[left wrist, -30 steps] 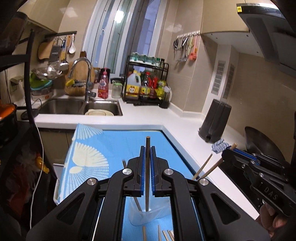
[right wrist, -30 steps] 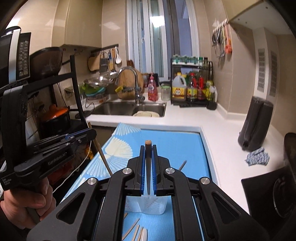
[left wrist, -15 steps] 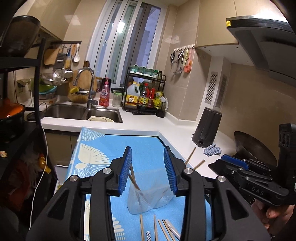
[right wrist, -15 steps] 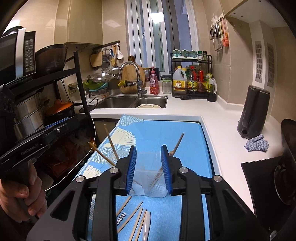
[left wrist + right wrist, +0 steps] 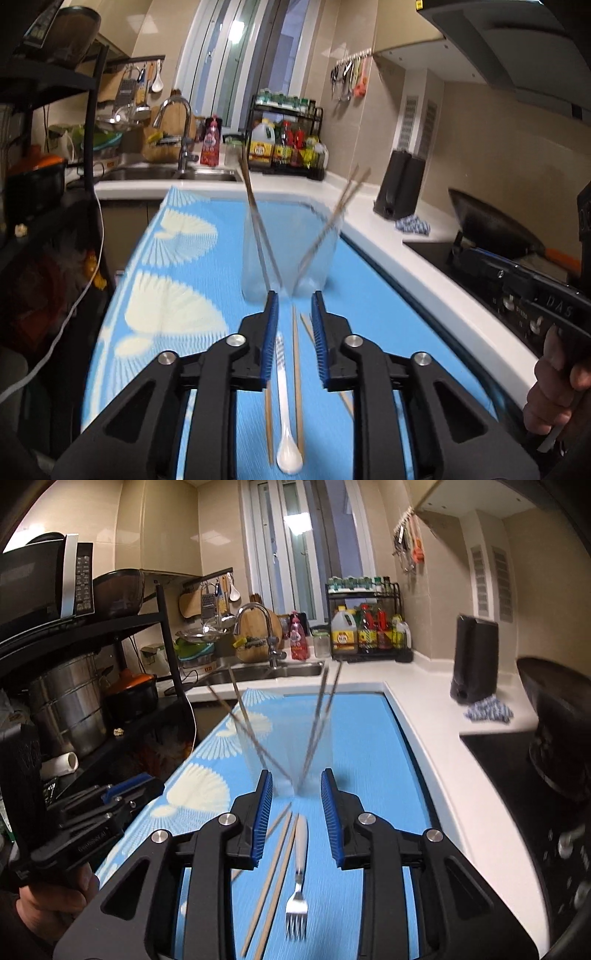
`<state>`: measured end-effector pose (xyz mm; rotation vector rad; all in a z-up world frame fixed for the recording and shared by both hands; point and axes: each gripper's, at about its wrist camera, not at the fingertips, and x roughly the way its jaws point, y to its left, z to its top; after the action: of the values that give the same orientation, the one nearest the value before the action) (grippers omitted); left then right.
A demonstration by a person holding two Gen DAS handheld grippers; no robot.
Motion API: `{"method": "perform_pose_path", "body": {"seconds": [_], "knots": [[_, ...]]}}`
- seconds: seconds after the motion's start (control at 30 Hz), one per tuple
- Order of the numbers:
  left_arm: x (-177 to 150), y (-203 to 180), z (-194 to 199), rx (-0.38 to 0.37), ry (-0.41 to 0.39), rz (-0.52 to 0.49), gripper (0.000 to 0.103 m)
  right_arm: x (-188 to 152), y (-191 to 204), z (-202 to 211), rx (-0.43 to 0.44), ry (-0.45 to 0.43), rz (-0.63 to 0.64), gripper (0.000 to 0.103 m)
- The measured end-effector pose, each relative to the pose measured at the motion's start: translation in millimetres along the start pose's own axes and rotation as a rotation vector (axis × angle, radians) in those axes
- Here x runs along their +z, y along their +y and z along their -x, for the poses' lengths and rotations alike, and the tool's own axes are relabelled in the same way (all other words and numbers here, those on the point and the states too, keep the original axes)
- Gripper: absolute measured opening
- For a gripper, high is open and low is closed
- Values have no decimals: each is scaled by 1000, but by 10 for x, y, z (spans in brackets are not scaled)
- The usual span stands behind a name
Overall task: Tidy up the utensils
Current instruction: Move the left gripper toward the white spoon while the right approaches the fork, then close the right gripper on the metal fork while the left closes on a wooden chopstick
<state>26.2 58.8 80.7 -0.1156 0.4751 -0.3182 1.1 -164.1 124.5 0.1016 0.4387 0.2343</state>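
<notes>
Left wrist view: wooden chopsticks (image 5: 295, 373) and a white spoon (image 5: 285, 406) lie flat on the blue mat (image 5: 177, 280), seen in the gap of the left gripper (image 5: 293, 314). Its jaws are parted and closing, and the pads press on nothing. Just past the tips stands a clear cup (image 5: 291, 251) with more chopsticks (image 5: 258, 221) leaning in it.

Right wrist view: a fork (image 5: 298, 886) lies on the mat (image 5: 369, 746), tines toward the camera, with two chopsticks (image 5: 275, 871) just beside it. The right gripper (image 5: 296, 790) hangs over them, jaws apart and closing, holding nothing. The cup (image 5: 288, 753) stands ahead, blurred. A hand (image 5: 51, 901) grips the other tool at the left edge.
</notes>
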Motion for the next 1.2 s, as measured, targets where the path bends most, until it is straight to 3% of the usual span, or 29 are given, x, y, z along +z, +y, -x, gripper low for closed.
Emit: {"method": "perform_pose_path", "body": {"seconds": [0.13,0.37,0.73,0.83,1.0,1.2], "knots": [[-481,-33,7,15,59,5,13,-512,-13,-66,6,74,-15,14],[-893,13,116,37,59,20,12,-949,-144,-140,0,144,-83,16],[-1057,148,119,74,40,92,12,-1155,-176,-382,24,249,-176,24],[-1065,197,70,79,57,101,12,-1161,-205,-492,21,280,-204,33],[-1048,302,-19,89,84,125,12,-1212,-242,-704,31,345,-256,33],[-1035,335,-167,81,127,125,12,-1215,-119,-737,-12,335,-204,30]]}}
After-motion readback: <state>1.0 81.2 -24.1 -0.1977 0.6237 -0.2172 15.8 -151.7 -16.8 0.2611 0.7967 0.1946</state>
